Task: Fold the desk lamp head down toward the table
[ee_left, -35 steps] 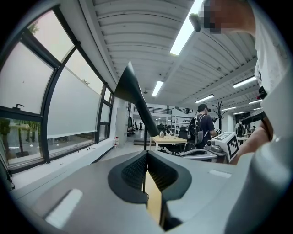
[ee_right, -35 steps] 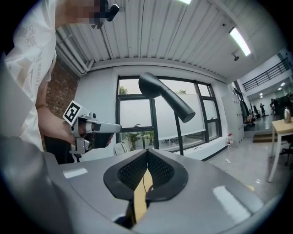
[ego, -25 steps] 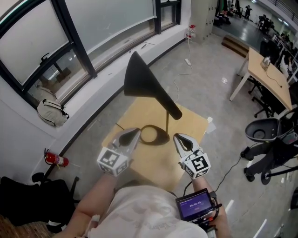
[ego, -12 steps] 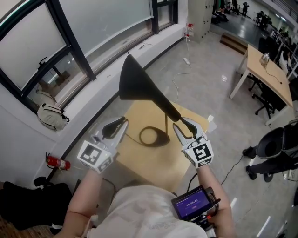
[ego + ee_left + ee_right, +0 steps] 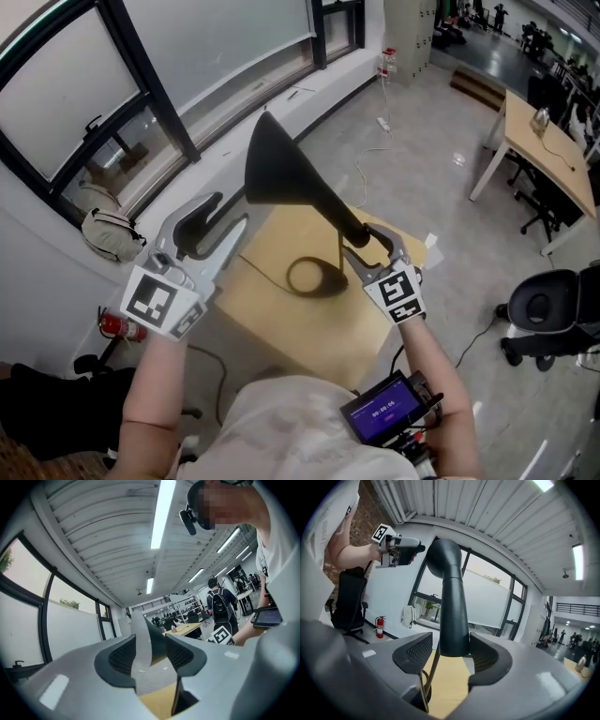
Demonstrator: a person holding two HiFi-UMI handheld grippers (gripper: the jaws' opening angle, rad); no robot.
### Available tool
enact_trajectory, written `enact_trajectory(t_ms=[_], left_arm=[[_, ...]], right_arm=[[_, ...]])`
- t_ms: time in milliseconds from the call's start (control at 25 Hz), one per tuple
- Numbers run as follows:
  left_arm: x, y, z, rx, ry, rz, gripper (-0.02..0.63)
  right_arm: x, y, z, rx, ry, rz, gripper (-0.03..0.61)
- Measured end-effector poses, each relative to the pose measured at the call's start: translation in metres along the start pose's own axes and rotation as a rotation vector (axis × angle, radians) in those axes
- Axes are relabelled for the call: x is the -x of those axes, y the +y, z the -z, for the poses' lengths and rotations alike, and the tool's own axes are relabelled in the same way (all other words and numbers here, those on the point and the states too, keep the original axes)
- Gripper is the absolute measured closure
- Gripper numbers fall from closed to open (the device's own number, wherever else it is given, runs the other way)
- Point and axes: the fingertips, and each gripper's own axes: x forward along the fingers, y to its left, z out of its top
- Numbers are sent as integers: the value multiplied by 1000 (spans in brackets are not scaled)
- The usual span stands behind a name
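Note:
The black desk lamp stands on the small wooden table (image 5: 281, 323). Its cone head (image 5: 286, 178) points up and to the left, above a thin stem (image 5: 337, 251) and a ring base (image 5: 314, 277). My left gripper (image 5: 225, 211) is raised beside the wide rim, jaws opening. In the left gripper view the shade's rim (image 5: 152, 634) shows between the pads of my left gripper (image 5: 151, 651), with no press visible. My right gripper (image 5: 367, 242) straddles the narrow end of the head (image 5: 450, 597), jaws opening. The right gripper (image 5: 449, 651) has a gap beside the left pad.
A window wall and sill run behind the table, with a pale bag (image 5: 108, 230) and a fire extinguisher (image 5: 117, 325) at the left. A long desk (image 5: 544, 159) and an office chair (image 5: 553, 309) stand at the right. A small screen (image 5: 384, 408) hangs at the person's waist.
My left gripper has risen from table height to beside the shade's rim and opened. My right gripper has moved up to the head's narrow end and opened around it.

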Motion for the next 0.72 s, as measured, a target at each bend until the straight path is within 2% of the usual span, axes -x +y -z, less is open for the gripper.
enact_trajectory(t_ms=[240, 400, 520, 720], left_arm=[[-21, 6, -36, -20, -36, 31, 411], [-39, 7, -50, -50, -21, 40, 411], [-51, 11, -57, -78, 7, 17, 411], [-68, 11, -56, -80, 38, 41, 411]], right_arm=[[-11, -2, 2, 37, 36, 14, 327], [-11, -3, 3, 72, 52, 24, 344], [-6, -1, 3, 110, 61, 31, 344], [-7, 2, 3, 109, 63, 10, 351]])
